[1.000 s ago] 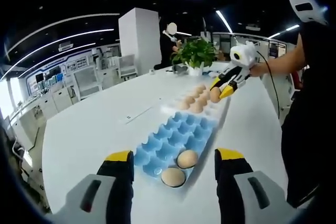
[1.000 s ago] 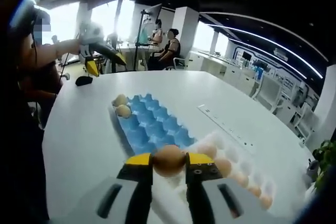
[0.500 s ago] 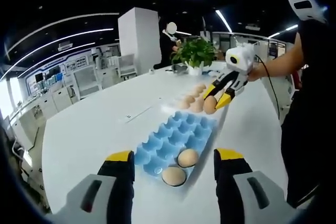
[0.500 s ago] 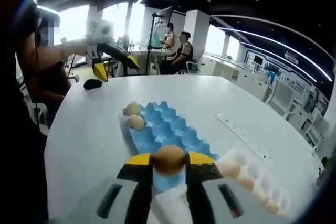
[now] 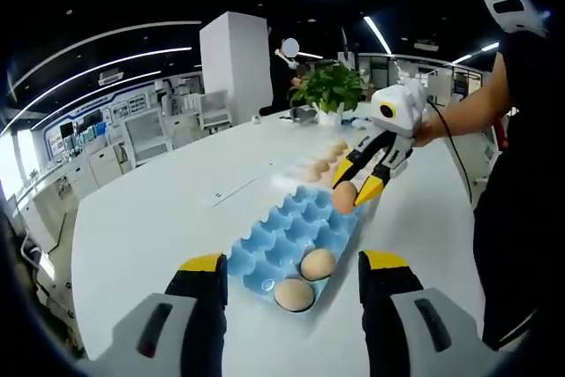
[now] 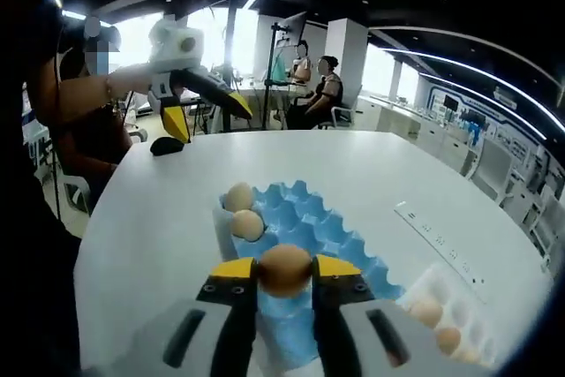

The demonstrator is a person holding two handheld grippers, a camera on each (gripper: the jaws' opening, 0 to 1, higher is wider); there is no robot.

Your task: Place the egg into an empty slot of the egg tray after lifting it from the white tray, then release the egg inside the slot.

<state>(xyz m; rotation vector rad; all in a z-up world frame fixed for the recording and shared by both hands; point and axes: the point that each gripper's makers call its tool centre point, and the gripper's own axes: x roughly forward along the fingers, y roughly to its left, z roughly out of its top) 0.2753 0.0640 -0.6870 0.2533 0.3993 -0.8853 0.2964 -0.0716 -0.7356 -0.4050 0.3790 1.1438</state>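
Observation:
In the right gripper view my right gripper (image 6: pixel 284 273) is shut on a brown egg (image 6: pixel 284 269), held above the near end of the blue egg tray (image 6: pixel 305 222). Two eggs (image 6: pixel 242 211) sit in the tray's far slots. The white tray (image 6: pixel 446 306) with eggs lies at the lower right. In the left gripper view my left gripper (image 5: pixel 291 267) stands open over the tray's near end (image 5: pixel 296 227), where two eggs (image 5: pixel 305 278) rest. The right gripper (image 5: pixel 357 184) hangs with its egg (image 5: pixel 344 197) over the blue tray's far end. The white tray (image 5: pixel 320 163) lies behind.
A round white table (image 5: pixel 150 227) carries everything. A potted green plant (image 5: pixel 328 90) stands at its far edge. A black object (image 6: pixel 166 145) lies near the table edge in the right gripper view. People sit by a window behind. The person's arm (image 5: pixel 459 112) reaches in.
The right gripper has carried the egg from over the white tray to above the blue tray's end slots. The left gripper has stayed open and still.

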